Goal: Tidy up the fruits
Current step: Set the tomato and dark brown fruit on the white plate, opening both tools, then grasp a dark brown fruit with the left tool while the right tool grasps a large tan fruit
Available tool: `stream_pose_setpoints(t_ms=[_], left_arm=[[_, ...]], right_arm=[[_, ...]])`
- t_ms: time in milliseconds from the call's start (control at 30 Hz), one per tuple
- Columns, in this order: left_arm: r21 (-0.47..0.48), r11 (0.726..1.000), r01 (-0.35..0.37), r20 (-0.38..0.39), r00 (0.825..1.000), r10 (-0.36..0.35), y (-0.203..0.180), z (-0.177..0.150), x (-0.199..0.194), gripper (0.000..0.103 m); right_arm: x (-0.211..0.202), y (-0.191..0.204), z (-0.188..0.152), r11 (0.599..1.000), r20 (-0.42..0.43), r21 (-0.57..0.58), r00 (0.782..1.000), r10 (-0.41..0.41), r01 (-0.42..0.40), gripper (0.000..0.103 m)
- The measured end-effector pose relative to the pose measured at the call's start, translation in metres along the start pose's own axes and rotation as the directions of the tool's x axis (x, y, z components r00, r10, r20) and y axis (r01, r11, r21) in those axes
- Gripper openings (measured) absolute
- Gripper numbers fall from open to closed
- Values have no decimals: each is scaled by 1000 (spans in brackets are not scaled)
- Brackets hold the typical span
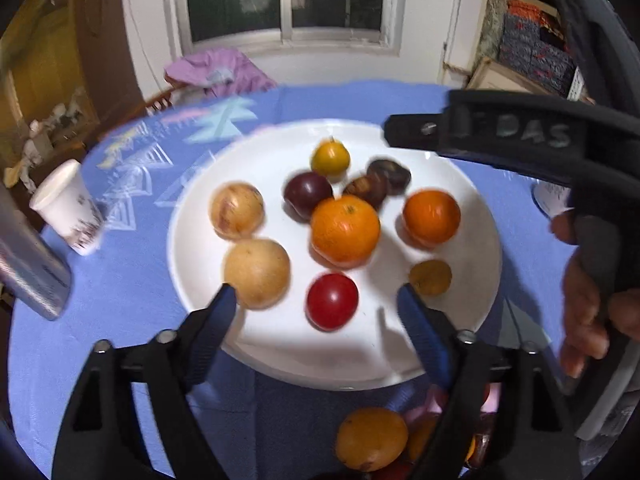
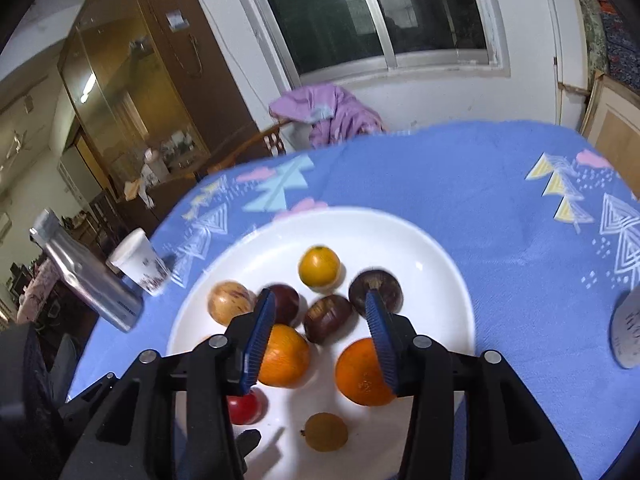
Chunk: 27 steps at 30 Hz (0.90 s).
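The left fingers [image 1: 316, 300] stand wide apart above the near half of the round white plate [image 1: 476, 320], and nothing is pressed between them. A small glossy red fruit [image 1: 332, 301] lies on the plate in the gap between the two blue pads, clear of both. The tip of the left-hand pad sits against the edge of a pale yellow-brown round fruit [image 1: 257, 273]; whether it touches I cannot tell. Just beyond the right-hand pad lies a small dull brown-yellow fruit [image 1: 430, 277].

Ahead of the left fingers, in the middle of the plate, is a large orange [image 1: 345, 229], with a second orange [image 1: 431, 218] to its right. Farther on lie a dark purple plum [image 1: 307, 196], two dark brown wrinkled fruits [image 1: 366, 190], a small yellow citrus [image 1: 330, 158] and a pale fruit with reddish streaks [image 1: 237, 211]. Below the fingers, off the plate, more orange and red fruit [image 1: 372, 443] lies in shadow.

The right fingers [image 2: 320, 336] are partly open over the same plate, gripping nothing. In the right wrist view one dark brown wrinkled fruit shows in the gap between their tips. A person's hand [image 1: 588, 292] holds the right tool's grip.

The plate rests on a counter covered by a blue patterned cloth [image 1: 120, 280]. Left of the left fingers stand a white paper cup [image 1: 70, 206] and a silver metal bottle [image 1: 30, 264].
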<state>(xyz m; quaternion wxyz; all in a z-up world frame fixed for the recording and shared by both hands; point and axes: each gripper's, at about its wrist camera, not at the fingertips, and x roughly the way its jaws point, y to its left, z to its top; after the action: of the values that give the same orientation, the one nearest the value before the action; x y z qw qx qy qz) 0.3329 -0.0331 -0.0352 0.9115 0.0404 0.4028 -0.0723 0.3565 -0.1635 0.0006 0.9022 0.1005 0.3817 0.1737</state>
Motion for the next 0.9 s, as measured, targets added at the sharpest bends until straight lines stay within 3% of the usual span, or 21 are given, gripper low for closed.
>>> stream_pose_setpoints(t_ms=[67, 167, 300, 400, 600, 733, 900], left_arm=[[7, 999, -37, 58, 998, 37, 1, 3, -17, 93], [2, 997, -83, 120, 989, 83, 8, 3, -41, 95], [-49, 992, -115, 135, 983, 121, 26, -17, -63, 98], [-72, 990, -117, 98, 987, 124, 41, -46, -71, 98], [-73, 987, -140, 89, 985, 146, 53, -111, -95, 98], [-50, 994, -95, 116, 988, 100, 44, -127, -106, 98], [56, 996, -66, 120, 991, 58, 20, -132, -105, 98]], right_arm=[[-29, 6, 6, 1000, 69, -7, 997, 21, -21, 60], [-70, 15, 6, 998, 142, -23, 988, 53, -50, 67], [-114, 25, -7, 998, 175, -45, 983, 50, -43, 74], [-136, 32, -26, 997, 168, -66, 985, 48, -37, 77], [-170, 27, -120, 990, 136, -141, 990, 21, -1, 79], [-163, 11, -172, 987, 61, -154, 998, -33, 43, 79], [-150, 27, -186, 970, -8, -244, 1000, -23, 20, 79]])
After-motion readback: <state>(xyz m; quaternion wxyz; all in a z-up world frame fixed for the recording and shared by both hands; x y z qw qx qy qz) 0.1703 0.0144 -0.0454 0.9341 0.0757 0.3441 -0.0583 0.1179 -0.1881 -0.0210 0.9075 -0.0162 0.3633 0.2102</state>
